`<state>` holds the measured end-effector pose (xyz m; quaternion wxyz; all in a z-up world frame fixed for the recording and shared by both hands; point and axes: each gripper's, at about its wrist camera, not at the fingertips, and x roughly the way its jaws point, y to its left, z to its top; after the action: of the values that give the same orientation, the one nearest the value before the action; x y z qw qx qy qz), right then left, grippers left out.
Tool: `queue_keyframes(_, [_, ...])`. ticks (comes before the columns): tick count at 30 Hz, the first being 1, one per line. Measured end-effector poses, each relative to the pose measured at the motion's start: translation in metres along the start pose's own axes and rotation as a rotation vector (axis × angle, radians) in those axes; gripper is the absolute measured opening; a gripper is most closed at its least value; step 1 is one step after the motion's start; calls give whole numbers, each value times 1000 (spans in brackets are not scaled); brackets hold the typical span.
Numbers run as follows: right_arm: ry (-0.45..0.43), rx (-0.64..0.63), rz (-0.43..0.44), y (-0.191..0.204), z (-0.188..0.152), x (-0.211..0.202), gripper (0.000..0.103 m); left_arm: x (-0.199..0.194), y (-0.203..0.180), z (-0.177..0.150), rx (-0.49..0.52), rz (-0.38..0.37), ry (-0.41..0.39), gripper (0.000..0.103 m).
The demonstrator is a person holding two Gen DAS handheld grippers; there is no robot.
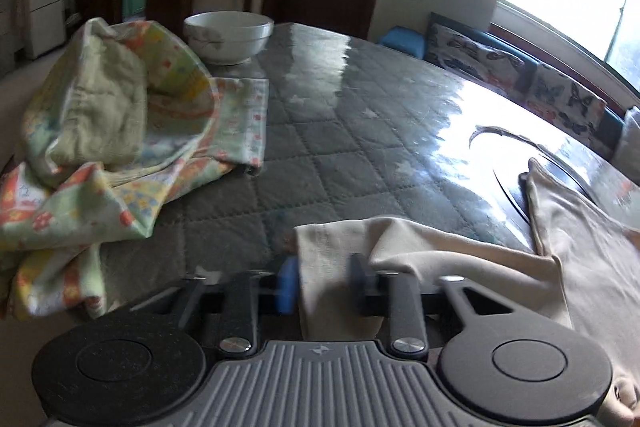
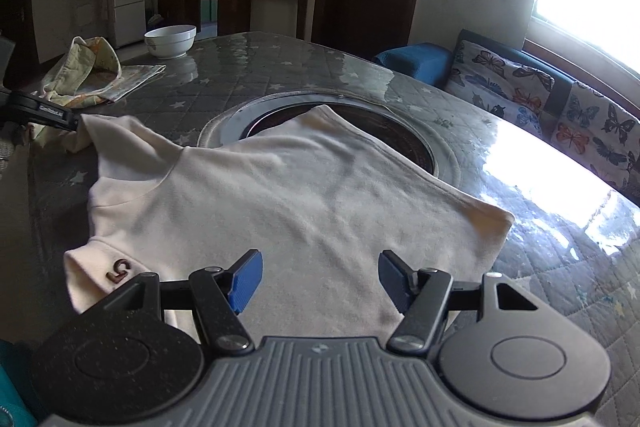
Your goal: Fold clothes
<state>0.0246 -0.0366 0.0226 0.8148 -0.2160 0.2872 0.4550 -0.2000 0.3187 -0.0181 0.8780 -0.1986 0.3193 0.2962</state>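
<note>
A cream T-shirt (image 2: 288,195) lies spread on the quilted table, its far part over a round dark inset (image 2: 408,139). A brown "5" (image 2: 119,270) marks its near left sleeve. My left gripper (image 1: 326,281) has a sleeve end of this shirt (image 1: 336,263) between its fingers, lifted a little; it also shows in the right wrist view (image 2: 76,125) at the shirt's far left sleeve. My right gripper (image 2: 320,279) is open and empty, just above the shirt's near edge.
A crumpled floral cloth (image 1: 108,147) lies at the table's left, seen also in the right wrist view (image 2: 96,75). A white bowl (image 1: 228,37) stands behind it. A butterfly-patterned bench cushion (image 2: 560,107) runs along the right under the window.
</note>
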Motion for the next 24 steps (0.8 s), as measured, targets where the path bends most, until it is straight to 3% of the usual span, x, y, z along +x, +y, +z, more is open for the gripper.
queue_keyframes(6, [10,11,2,7,-4,-2,66,-1,-5,21,104,4,-75,7])
queue_keyframes(11, [26,15,9,13,-8,-2,66,6,-8,49,219,61,-142,7])
queue_keyframes(18, [52,11,25,22,-15,1,66,51,-7,55,325,145,-80,7])
queue_keyframes(21, [57,9,27,24,-16,1,66,65,2,53,299,189,-45,8])
queue_keyframes(24, [48,6,31,25,-15,-2,66,58,7,50,259,181,-50,9])
